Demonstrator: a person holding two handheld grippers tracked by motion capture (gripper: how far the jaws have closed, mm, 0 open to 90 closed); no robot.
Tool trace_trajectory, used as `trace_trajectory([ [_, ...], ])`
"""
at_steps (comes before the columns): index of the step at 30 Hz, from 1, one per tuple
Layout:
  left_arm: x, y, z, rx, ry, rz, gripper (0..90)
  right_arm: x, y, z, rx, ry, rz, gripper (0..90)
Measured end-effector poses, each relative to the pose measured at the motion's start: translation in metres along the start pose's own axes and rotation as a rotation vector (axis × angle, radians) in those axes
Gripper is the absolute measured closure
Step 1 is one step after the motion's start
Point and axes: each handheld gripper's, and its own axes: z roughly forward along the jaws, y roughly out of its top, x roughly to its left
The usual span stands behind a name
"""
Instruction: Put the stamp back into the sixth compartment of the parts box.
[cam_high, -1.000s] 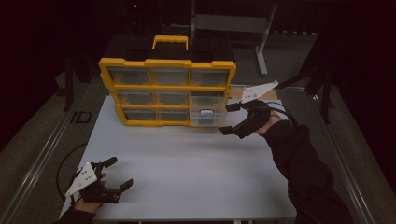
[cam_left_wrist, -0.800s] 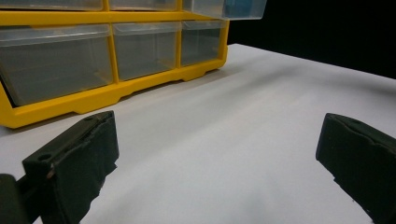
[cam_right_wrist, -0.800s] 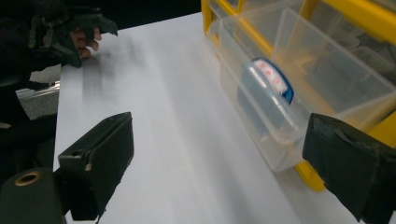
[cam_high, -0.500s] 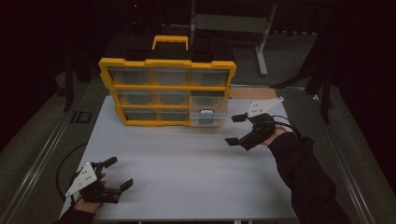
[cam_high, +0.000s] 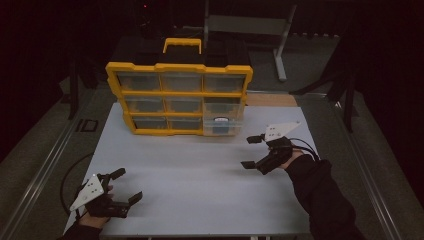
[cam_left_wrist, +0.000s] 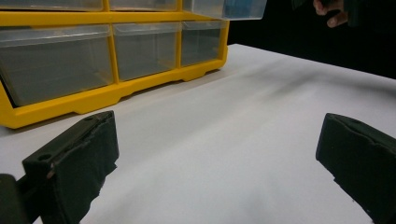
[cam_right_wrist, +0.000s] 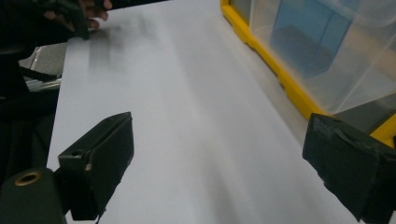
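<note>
A yellow organizer (cam_high: 177, 95) with clear drawers stands upright at the back of the white table (cam_high: 200, 175). Its bottom-right drawer (cam_high: 222, 126) sticks out a little and holds a blue box (cam_right_wrist: 315, 39). My right gripper (cam_high: 253, 151) hovers open over the table, in front of and to the right of that drawer, holding nothing. My left gripper (cam_high: 128, 185) rests open near the front left corner, also with nothing in it. In the left gripper view the organizer (cam_left_wrist: 112, 56) is ahead to the left. The right gripper view has the pulled-out drawer (cam_right_wrist: 336, 56) at its upper right.
A grey metal stand (cam_high: 250, 25) is on the floor behind the table. A metal rail (cam_high: 45, 165) runs along the table's left side. The surroundings are dark. The organizer has a yellow carry handle (cam_high: 182, 44) on top.
My right gripper has drawn back from the bottom-right drawer, toward the person and lower over the table. The left gripper has stayed in place.
</note>
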Motion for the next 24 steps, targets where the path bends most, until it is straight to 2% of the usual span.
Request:
trace_trajectory([
  [10,0.0,0.0,0.0,0.003,-0.001,0.003,0.3,0.006,-0.023,0.004,-0.004,0.006,0.015,9.2],
  [13,0.0,0.0,0.0,0.002,0.0,0.003,0.2,0.008,-0.037,0.006,-0.006,0.012,0.036,9.2],
  [16,0.0,0.0,0.0,0.0,0.0,0.0,0.2,0.009,-0.045,0.008,0.002,0.007,0.037,9.2],
  [24,0.0,0.0,-0.001,0.001,0.002,0.0,0.2,0.016,-0.065,0.01,-0.024,0.0,0.075,9.2],
])
